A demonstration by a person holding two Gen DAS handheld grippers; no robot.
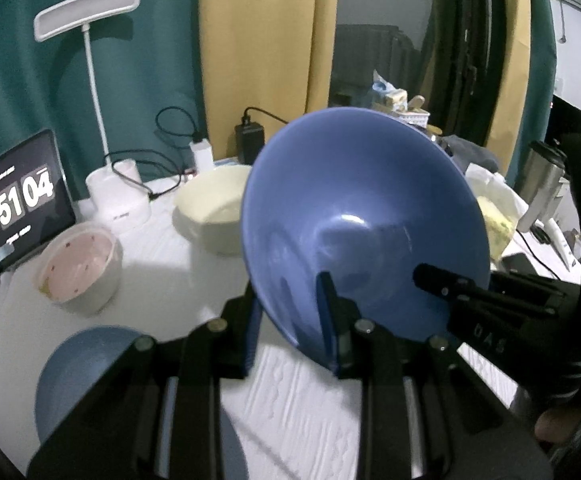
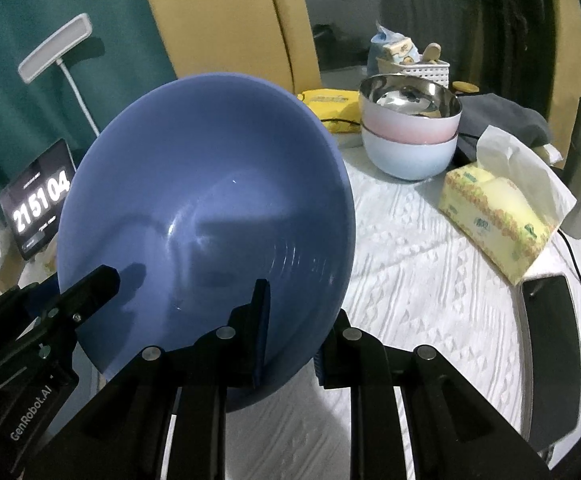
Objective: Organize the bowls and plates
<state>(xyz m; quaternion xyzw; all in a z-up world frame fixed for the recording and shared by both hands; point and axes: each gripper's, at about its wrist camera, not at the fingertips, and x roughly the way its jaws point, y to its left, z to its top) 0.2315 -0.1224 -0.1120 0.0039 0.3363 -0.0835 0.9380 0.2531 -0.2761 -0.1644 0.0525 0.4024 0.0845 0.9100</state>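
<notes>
A large blue plastic bowl (image 1: 354, 216) is held tilted above the white textured tablecloth (image 2: 418, 280), its open side facing both wrist cameras and its rim gripped from two sides. The left gripper (image 1: 290, 320) has its fingers clamped on the bowl's lower left rim, one blue-padded finger inside the bowl and the other outside the wall. The right gripper (image 2: 290, 332) has its fingers closed on the lower right rim in the same way, one finger inside, one outside. In each wrist view the other gripper's black finger shows reaching over the opposite edge of the bowl.

On the cloth below, at the left, a second blue dish (image 1: 82, 364) lies flat, partly hidden by the left gripper. Beyond it stand a cream-coloured round bowl (image 1: 214, 208) and a pale pink round container with small spots (image 1: 78, 268), well apart from each other. On the right side of the table a steel-lined pink bowl (image 2: 410, 116) is nested in a light blue bowl (image 2: 408, 156), with a yellow tissue box (image 2: 494, 216) near them and a dark phone (image 2: 550, 348) by the table's edge. A white desk lamp (image 1: 90, 12) rises at the back left, beside a tablet showing a flip clock (image 1: 14, 204). Teal and yellow curtains (image 1: 250, 40) hang behind.
</notes>
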